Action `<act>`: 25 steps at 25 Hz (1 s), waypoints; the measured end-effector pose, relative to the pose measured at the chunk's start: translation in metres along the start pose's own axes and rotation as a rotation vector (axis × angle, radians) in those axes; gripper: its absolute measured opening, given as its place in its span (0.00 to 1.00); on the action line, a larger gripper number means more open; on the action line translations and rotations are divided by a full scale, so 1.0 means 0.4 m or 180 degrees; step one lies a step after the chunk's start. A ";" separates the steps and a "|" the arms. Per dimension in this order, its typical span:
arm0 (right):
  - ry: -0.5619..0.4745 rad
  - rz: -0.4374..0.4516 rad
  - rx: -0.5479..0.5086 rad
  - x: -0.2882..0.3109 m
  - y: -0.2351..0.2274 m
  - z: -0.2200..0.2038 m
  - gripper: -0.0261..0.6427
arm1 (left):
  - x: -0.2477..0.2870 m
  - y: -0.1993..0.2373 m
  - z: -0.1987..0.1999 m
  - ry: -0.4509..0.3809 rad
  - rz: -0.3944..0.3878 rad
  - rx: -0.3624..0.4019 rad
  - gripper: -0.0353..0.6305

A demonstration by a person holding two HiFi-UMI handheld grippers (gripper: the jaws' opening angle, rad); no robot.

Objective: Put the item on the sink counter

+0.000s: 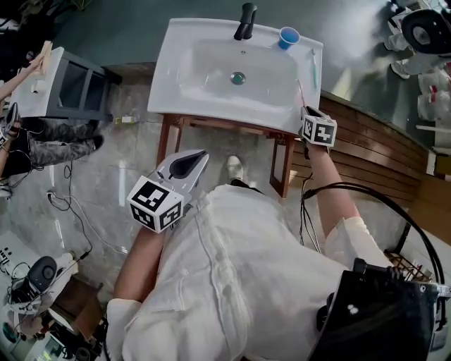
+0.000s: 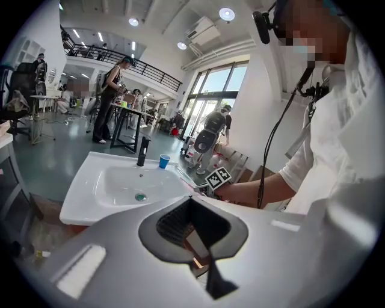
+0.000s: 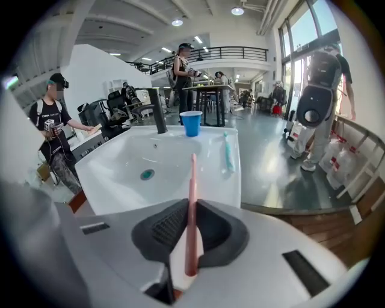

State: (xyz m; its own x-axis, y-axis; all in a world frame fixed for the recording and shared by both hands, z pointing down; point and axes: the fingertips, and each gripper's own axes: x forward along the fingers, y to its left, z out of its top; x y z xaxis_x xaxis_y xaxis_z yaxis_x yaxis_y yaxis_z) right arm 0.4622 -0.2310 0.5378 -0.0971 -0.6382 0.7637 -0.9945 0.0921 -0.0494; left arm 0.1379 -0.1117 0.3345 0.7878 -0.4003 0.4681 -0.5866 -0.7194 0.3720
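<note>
Our white sink counter
We see a blue cup beside the black faucet at the back, and a teal toothbrush lying along the right rim.

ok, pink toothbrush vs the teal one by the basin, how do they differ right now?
The pink toothbrush is clamped in the right gripper; the teal toothbrush lies free on the sink counter. The pink one is at the counter's front right corner, the teal one farther back, right of the basin. Both are slim and point roughly toward the back.
</note>
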 end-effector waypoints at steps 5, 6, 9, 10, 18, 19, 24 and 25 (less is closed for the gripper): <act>-0.0083 0.0031 -0.0024 -0.065 0.055 -0.005 0.10 | -0.075 -0.006 -0.035 -0.0064 0.0014 -0.0016 0.06; -0.0101 0.0037 -0.0038 -0.079 0.071 -0.007 0.10 | -0.092 -0.008 -0.045 -0.0073 0.0014 -0.0019 0.06; -0.0156 0.0086 -0.0069 -0.122 0.131 -0.017 0.10 | -0.144 -0.019 -0.082 -0.0102 0.0011 -0.0028 0.06; -0.0171 0.0118 -0.0088 -0.135 0.156 -0.023 0.10 | -0.162 -0.023 -0.095 -0.0111 0.0010 -0.0028 0.06; -0.0264 0.0327 -0.0258 -0.247 0.358 -0.089 0.10 | -0.301 -0.066 -0.201 -0.0206 -0.0019 -0.0054 0.06; -0.0272 0.0356 -0.0287 -0.264 0.388 -0.101 0.10 | -0.321 -0.075 -0.216 -0.0218 -0.0026 -0.0054 0.06; -0.0245 0.0484 -0.0358 -0.331 0.532 -0.184 0.10 | -0.426 -0.105 -0.301 -0.0253 -0.0027 -0.0085 0.06; -0.0237 0.0509 -0.0364 -0.339 0.557 -0.203 0.10 | -0.447 -0.110 -0.319 -0.0254 -0.0017 -0.0097 0.06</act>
State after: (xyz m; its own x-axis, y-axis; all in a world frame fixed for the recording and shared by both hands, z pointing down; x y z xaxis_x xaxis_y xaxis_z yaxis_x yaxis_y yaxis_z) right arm 0.2570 -0.0618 0.4754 -0.2601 -0.6628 0.7021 -0.9558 0.2802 -0.0895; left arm -0.0012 0.0640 0.3369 0.8027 -0.4412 0.4012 -0.5868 -0.7045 0.3993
